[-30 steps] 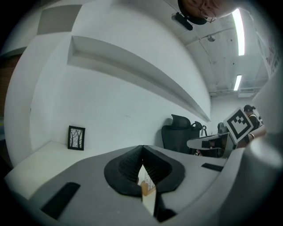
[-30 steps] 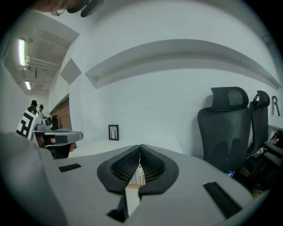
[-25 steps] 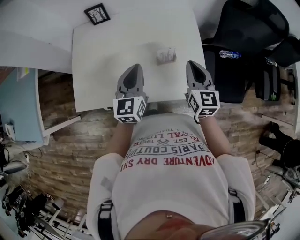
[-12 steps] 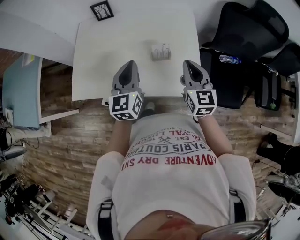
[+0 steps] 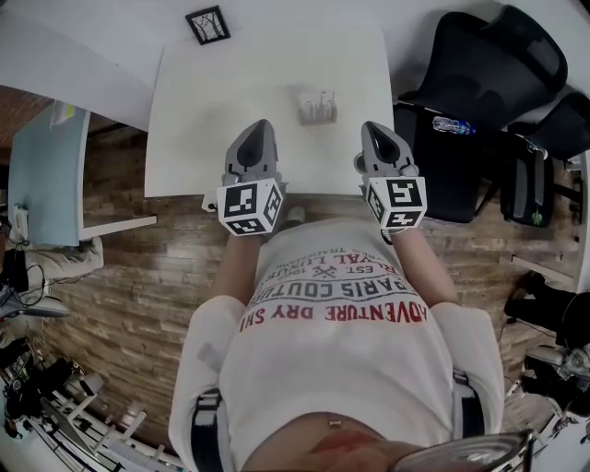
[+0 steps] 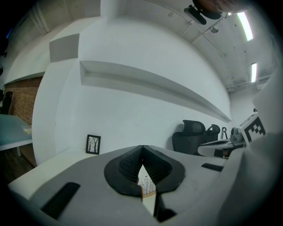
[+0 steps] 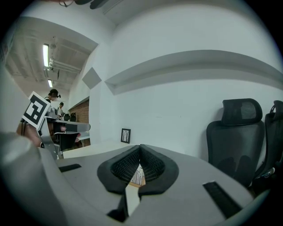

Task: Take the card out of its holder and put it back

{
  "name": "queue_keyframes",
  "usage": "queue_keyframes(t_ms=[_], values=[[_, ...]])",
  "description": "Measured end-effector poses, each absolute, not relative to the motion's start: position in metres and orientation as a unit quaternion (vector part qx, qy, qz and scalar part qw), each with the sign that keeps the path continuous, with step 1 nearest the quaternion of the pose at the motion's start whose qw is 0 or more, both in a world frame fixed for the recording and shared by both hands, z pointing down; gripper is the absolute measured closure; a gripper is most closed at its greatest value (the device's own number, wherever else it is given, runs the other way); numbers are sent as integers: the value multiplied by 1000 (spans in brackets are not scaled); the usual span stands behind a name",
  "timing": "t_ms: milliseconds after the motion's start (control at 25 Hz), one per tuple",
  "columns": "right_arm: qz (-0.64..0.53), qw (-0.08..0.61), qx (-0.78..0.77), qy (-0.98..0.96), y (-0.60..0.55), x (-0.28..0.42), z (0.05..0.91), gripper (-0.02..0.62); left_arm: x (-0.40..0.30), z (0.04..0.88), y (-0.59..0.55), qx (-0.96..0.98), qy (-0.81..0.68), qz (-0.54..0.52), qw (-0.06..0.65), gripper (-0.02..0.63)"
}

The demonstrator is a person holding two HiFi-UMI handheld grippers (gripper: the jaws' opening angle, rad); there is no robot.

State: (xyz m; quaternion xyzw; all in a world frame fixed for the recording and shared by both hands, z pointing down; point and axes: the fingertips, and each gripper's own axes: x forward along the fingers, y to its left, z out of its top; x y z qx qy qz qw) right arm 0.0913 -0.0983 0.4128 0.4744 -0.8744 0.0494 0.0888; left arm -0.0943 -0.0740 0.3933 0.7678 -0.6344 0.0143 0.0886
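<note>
A wood-plank floor (image 5: 138, 267) runs under everything, and the walls around it are plain white. The white table (image 5: 230, 92) is the main surface. A pale blue table (image 5: 41, 175) stands off its left edge and black office chairs (image 5: 479, 55) crowd its right edge.

The person's light T-shirt (image 5: 332, 313) carries the only readable print: red capitals "ADVENTURE DRY SH…", dark "PARIS COUTU…" and a smaller "EST. 19…", with the rest lost in folds.

The left gripper (image 5: 257, 134) and right gripper (image 5: 375, 134) hover side by side over the near edge of the table. Each bears a cube with black-and-white square markers. Both claws are pressed together with nothing pinched.

The card (image 5: 316, 106) stands upright in its wooden holder (image 6: 149, 194) on the table, right of centre and between the near and far edges. It is beyond both grippers and untouched. It shows thin black tree shapes; no lettering can be made out.

A small black-framed picture (image 5: 207, 24) sits near the far left corner. A clear bottle (image 5: 454, 125) with a blue label lies on a chair seat.
</note>
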Motion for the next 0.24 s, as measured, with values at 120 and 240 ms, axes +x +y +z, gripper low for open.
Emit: queue_keyframes(t_ms=[120,240], values=[[50,91,474,-875,-100,90,413,571,-92,394,-75,770,-632,15,87,580],[55,90,474,-874,-103,89,413,571,-88,394,-78,776,-626,19,80,580]])
